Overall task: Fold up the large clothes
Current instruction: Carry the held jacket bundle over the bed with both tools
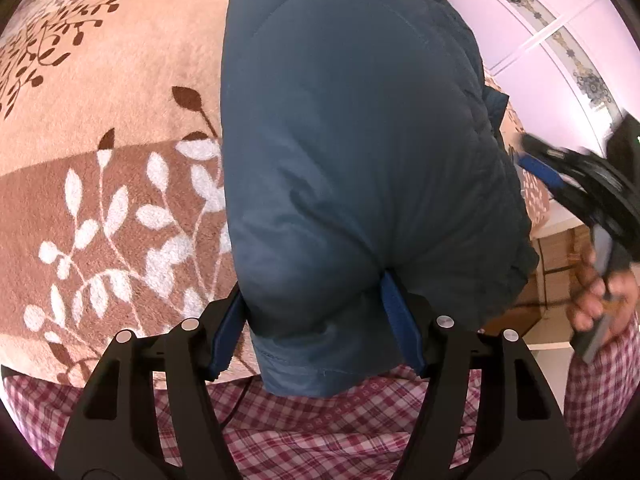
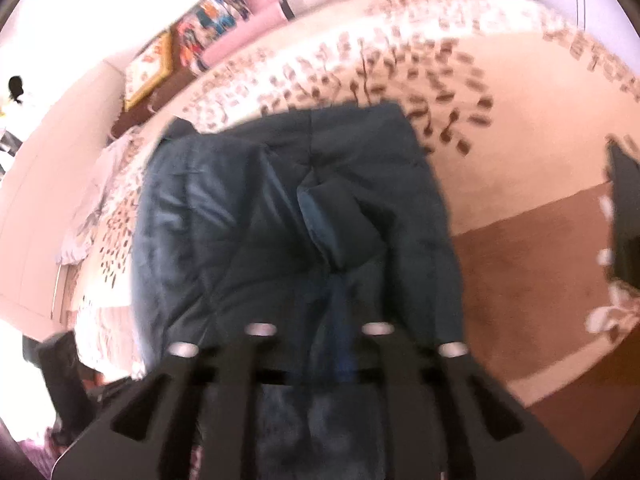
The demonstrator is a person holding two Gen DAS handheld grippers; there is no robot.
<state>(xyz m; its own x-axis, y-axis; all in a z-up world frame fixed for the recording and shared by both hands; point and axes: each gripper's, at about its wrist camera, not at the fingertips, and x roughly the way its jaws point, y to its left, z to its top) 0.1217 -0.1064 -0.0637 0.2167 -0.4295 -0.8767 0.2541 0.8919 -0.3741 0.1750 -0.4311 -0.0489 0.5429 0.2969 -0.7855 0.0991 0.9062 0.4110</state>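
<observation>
1. Dark teal, padded and quilted: the jacket (image 1: pixel 360 152) lies on the bed, its near hem hanging over the bed's edge toward the person.
2. In the right wrist view the jacket (image 2: pixel 248 216) shows a sleeve folded over its body; the picture is blurred.
3. Left gripper (image 1: pixel 316 320): jaws partly open, with the jacket's near corner bunched between the blue pads. The right-hand pad presses a dent into the fabric; the left-hand pad lies along the fold's side.
4. Right gripper (image 2: pixel 320 364): blur hides the fingertips, so how wide the jaws stand cannot be told. It hangs over the jacket's near edge. In the left wrist view the right gripper (image 1: pixel 560 176) is off the jacket's right side, apart from the cloth, held by a hand (image 1: pixel 600 300).
5. Fleece blanket (image 1: pixel 100 160), peach and brown with leaf prints, covers the bed beneath the jacket.
6. Pink plaid trousers (image 1: pixel 320 432) of the person fill the lower foreground.
</observation>
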